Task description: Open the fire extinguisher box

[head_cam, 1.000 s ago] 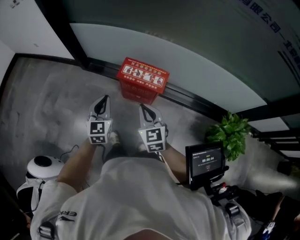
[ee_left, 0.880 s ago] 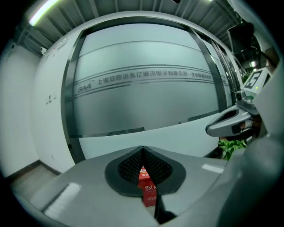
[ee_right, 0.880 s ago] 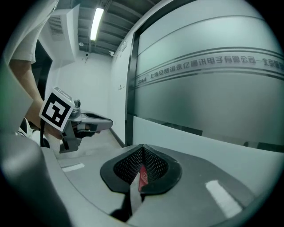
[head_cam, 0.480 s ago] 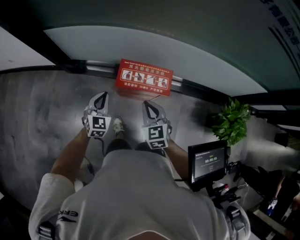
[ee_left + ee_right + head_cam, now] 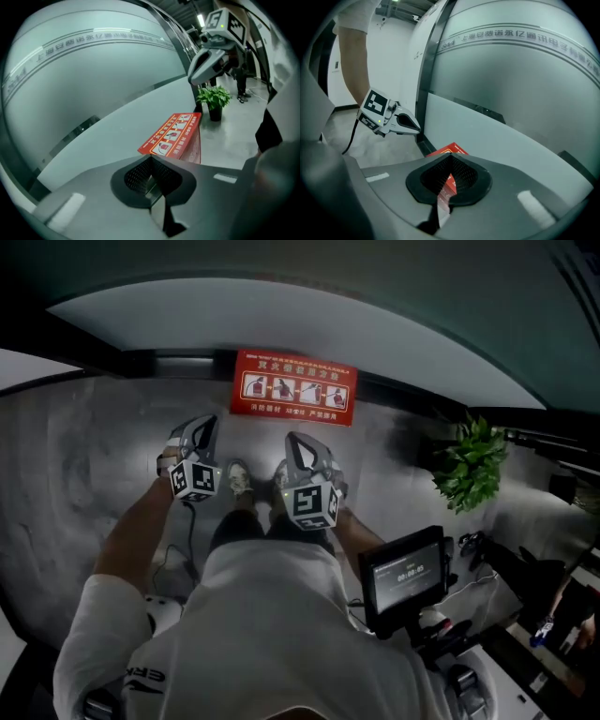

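Left jaws: my left gripper (image 5: 206, 426) is clenched on nothing, tips pressed together; I judge that suits hooking a lid edge, not pinching
Right jaws: my right gripper (image 5: 296, 444) is likewise clenched and empty; it is held beside the left, both pitched down at the floor (image 5: 84, 446)
Box from jaws: the fire extinguisher box (image 5: 294, 387) lies ahead of both tips, apart from them; lid apparently down
Box placing: on the floor against the glass wall (image 5: 281, 315); so I judge it is reachable only from my side
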